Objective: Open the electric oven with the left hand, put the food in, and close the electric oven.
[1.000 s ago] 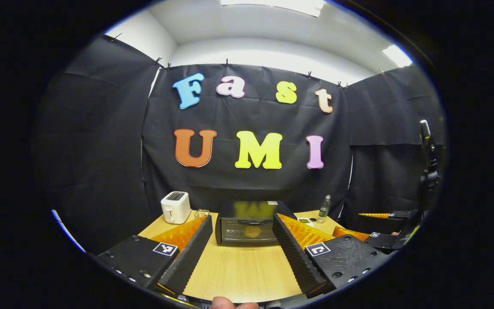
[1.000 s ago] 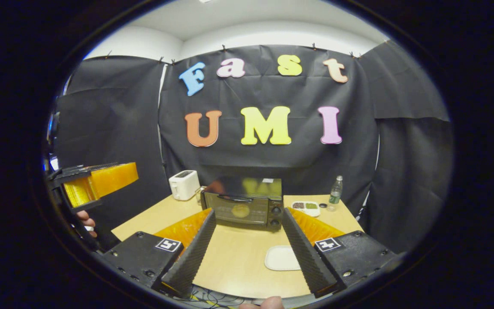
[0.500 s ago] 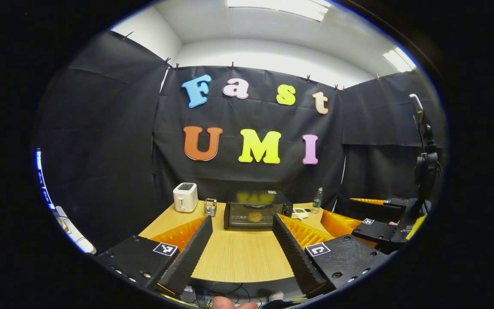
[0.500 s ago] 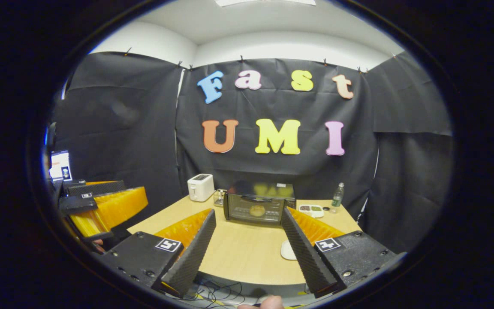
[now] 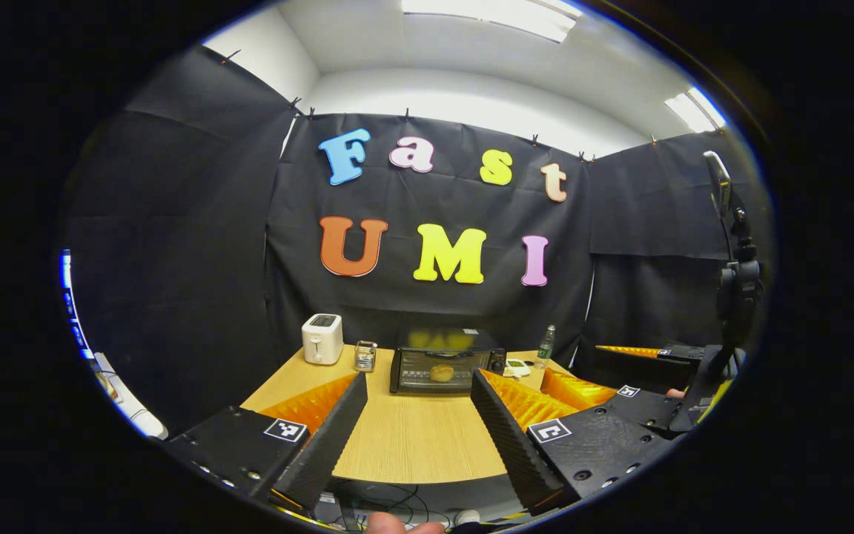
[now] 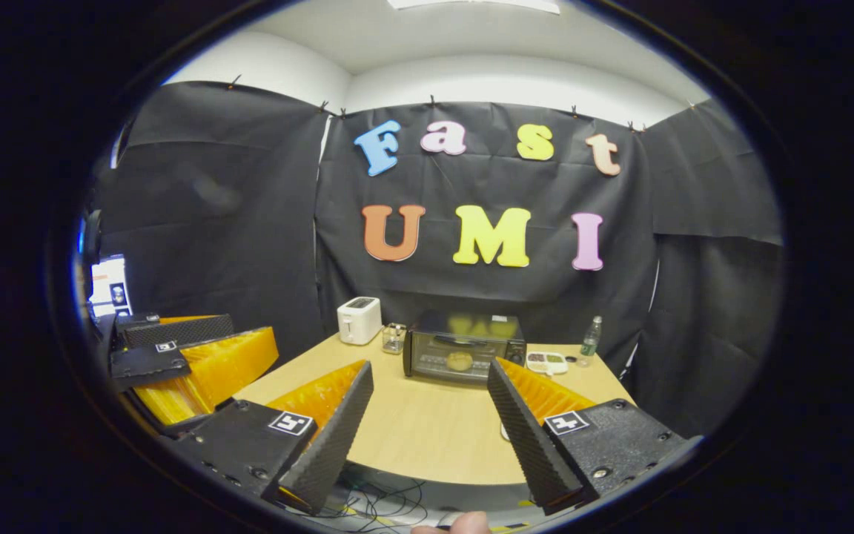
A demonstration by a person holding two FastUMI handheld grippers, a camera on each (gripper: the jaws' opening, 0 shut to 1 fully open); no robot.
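Wooden desk (image 5: 412,445) is carrying everything, and left to right: the left hand-held gripper (image 5: 416,430) is hanging spread and empty near the front edge, the electric oven (image 5: 445,361) is sitting at the back, door shut, food (image 5: 441,373) showing behind its glass, the right hand-held gripper (image 6: 427,430) is hovering spread, empty. Judging by that, the task is looking finished.

left gripper (image 5: 416,437) jaws wide apart, empty, level, right gripper (image 6: 427,437) same, side by side, fingertip (image 5: 386,523) at bottom edge
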